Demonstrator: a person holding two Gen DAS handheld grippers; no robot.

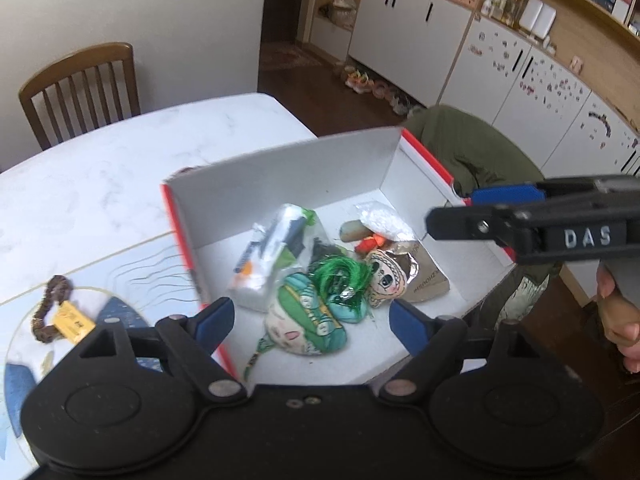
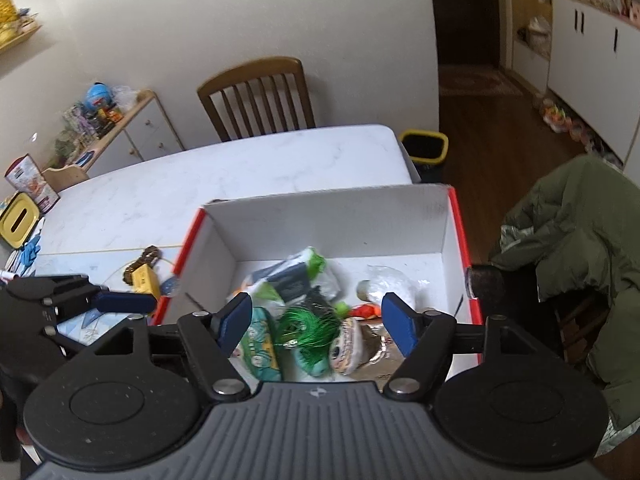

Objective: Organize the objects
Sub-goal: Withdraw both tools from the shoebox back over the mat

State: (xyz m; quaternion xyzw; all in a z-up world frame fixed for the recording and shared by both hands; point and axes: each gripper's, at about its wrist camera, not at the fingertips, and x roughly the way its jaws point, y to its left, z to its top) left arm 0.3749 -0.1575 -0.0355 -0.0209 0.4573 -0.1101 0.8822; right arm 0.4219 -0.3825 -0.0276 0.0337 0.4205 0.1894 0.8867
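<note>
An open cardboard box [image 1: 280,168], white inside with red edges, stands on the white table [image 1: 120,160]. In it lie a green plush pouch [image 1: 308,320], a green tassel [image 1: 340,276], a doll-face plush [image 1: 386,282], a clear-wrapped pack [image 1: 272,248] and foil-wrapped bits [image 1: 380,220]. My left gripper [image 1: 312,324] hangs open and empty over the box's near left corner. My right gripper [image 2: 318,326] is open and empty above the box's [image 2: 320,200] near side, over the tassel [image 2: 308,324]. A brown bead bracelet with a yellow tag [image 1: 56,316] lies on the mat left of the box.
A wooden chair [image 2: 256,96] stands behind the table. A green jacket [image 2: 580,232] hangs over a chair right of the box. A yellow-rimmed bin [image 2: 424,148] sits on the floor. A yellow tin [image 2: 18,220] lies at the table's left edge. A hand [image 1: 618,320] holds the right gripper.
</note>
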